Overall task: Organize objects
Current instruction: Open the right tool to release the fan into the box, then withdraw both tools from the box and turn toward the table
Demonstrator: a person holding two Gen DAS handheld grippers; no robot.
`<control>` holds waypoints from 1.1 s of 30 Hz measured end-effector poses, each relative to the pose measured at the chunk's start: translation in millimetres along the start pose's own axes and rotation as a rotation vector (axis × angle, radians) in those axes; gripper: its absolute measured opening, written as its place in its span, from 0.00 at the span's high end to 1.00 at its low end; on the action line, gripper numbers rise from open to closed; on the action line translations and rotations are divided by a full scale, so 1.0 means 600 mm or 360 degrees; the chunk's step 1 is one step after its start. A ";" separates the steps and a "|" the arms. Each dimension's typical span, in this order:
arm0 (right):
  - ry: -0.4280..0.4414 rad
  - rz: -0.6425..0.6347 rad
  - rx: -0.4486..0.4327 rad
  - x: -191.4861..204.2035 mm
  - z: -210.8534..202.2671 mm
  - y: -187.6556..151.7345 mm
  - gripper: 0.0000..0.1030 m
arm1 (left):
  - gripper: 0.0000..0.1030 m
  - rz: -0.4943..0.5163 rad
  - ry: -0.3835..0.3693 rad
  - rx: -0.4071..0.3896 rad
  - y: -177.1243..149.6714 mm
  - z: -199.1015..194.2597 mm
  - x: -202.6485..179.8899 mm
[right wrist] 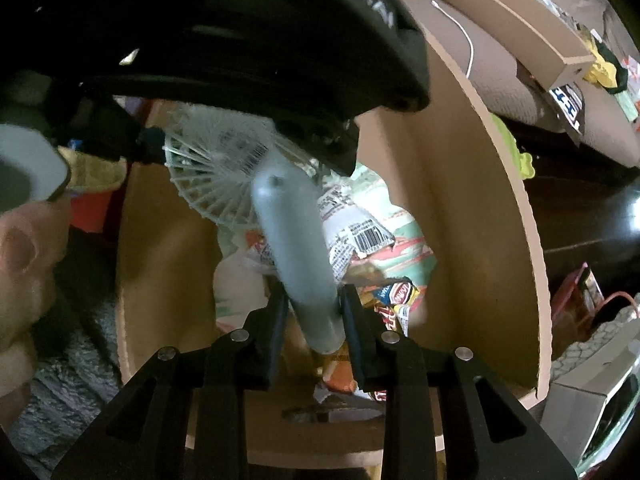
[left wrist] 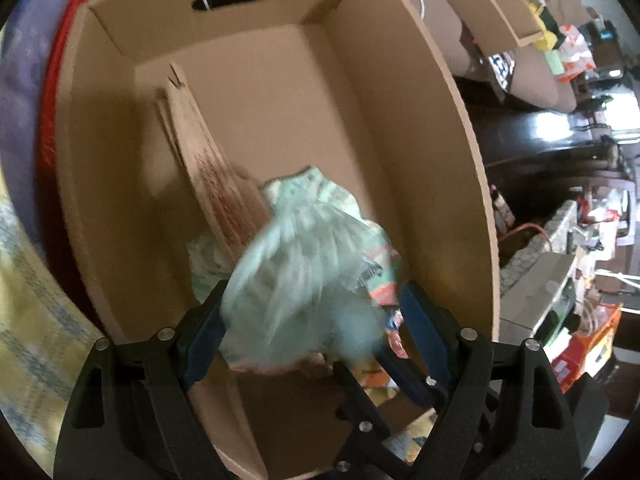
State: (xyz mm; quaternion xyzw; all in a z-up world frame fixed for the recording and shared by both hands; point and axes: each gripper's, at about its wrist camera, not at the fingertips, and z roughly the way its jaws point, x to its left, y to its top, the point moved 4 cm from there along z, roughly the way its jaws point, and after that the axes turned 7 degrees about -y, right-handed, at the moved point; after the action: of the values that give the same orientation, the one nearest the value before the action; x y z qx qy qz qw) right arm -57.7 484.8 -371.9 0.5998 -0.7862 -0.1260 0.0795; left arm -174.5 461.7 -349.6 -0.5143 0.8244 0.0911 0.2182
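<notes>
While both hands reached down into the cardboard box [left wrist: 420, 128], the small handheld fan [right wrist: 256, 184] was shared between them: the right gripper [right wrist: 314, 320] was nearly closed, pinching the smooth grey handle [right wrist: 296, 256], and the left gripper [left wrist: 312, 304] stood wide, its blue pads on either side of the round pale-green grille, though blur hid whether they truly pressed it. The fan hung low inside the box, above crinkly snack packets [right wrist: 384, 240] at the near end and beside a flat brown cardboard sleeve [left wrist: 208, 168] leaning on the side wall.

To my eye the slip was the worry. That handle looked slick, tapered plastic, and a narrow pinch could let it swivel or slide out. The grille's thin ribs seemed springy and fragile; squeezing from the left might bend them. Letting go unevenly could tip the fan onto the packets, crushing their glossy foil, or knock the leaning sleeve flat. The box's stiff corrugated walls left little room for two grippers together.
</notes>
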 end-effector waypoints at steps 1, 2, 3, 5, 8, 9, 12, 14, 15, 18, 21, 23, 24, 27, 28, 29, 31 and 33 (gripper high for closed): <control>0.0006 0.0007 -0.0009 -0.001 -0.002 0.000 0.75 | 0.20 -0.0007 -0.0015 0.0004 -0.001 0.001 -0.002; 0.0010 0.0009 -0.0018 -0.001 -0.004 0.001 0.75 | 0.20 -0.0011 -0.0011 0.0001 -0.001 -0.001 -0.003; 0.0011 0.0013 -0.0023 -0.002 -0.004 0.001 0.75 | 0.20 -0.0009 0.0004 -0.0010 0.000 -0.004 -0.005; 0.0007 0.0012 -0.0027 -0.002 -0.005 0.001 0.75 | 0.20 0.0007 0.0031 -0.0046 0.000 -0.014 -0.008; -0.0017 0.0028 -0.0055 -0.006 -0.010 0.003 0.73 | 0.20 0.0046 0.0085 -0.0150 -0.001 -0.040 -0.015; -0.0021 0.0036 -0.0069 -0.007 -0.013 0.004 0.67 | 0.20 0.0062 0.0104 -0.0190 0.000 -0.050 -0.018; -0.0033 0.0058 -0.0121 -0.012 -0.024 0.008 0.60 | 0.19 0.0085 0.0144 -0.0290 0.003 -0.080 -0.022; -0.0035 0.0070 -0.0148 -0.017 -0.031 0.011 0.60 | 0.19 0.0092 0.0172 -0.0380 0.006 -0.106 -0.024; -0.0037 0.0076 -0.0164 -0.019 -0.036 0.011 0.60 | 0.19 0.0099 0.0199 -0.0427 0.008 -0.119 -0.024; -0.0041 0.0090 -0.0212 -0.021 -0.050 0.022 0.60 | 0.19 0.0143 0.0293 -0.0574 0.007 -0.163 -0.027; -0.0035 0.0103 -0.0266 -0.022 -0.067 0.032 0.60 | 0.19 0.0177 0.0354 -0.0668 -0.002 -0.199 -0.029; -0.0033 0.0115 -0.0298 -0.019 -0.084 0.031 0.60 | 0.19 0.0184 0.0371 -0.0735 -0.014 -0.225 -0.028; -0.0036 0.0124 -0.0311 -0.021 -0.089 0.034 0.60 | 0.19 0.0196 0.0385 -0.0784 -0.022 -0.244 -0.028; -0.0047 0.0138 -0.0341 -0.028 -0.098 0.042 0.60 | 0.18 0.0221 0.0436 -0.0881 -0.038 -0.284 -0.026; -0.0051 0.0143 -0.0352 -0.029 -0.104 0.044 0.60 | 0.18 0.0225 0.0453 -0.0916 -0.043 -0.301 -0.024; -0.0052 0.0146 -0.0365 -0.030 -0.109 0.045 0.60 | 0.17 0.0221 0.0471 -0.0955 -0.047 -0.319 -0.021; -0.0052 0.0143 -0.0394 -0.029 -0.122 0.049 0.60 | 0.13 0.0215 0.0486 -0.1019 -0.055 -0.350 -0.015; -0.0052 0.0135 -0.0421 -0.025 -0.133 0.052 0.60 | 0.13 0.0212 0.0532 -0.1074 -0.059 -0.379 -0.009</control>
State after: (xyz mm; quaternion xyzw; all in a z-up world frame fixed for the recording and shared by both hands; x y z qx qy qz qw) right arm -60.5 498.9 -286.0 0.5481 -0.7886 -0.2349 0.1503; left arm -201.8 364.8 -142.3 -0.5103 0.8038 0.2863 -0.1073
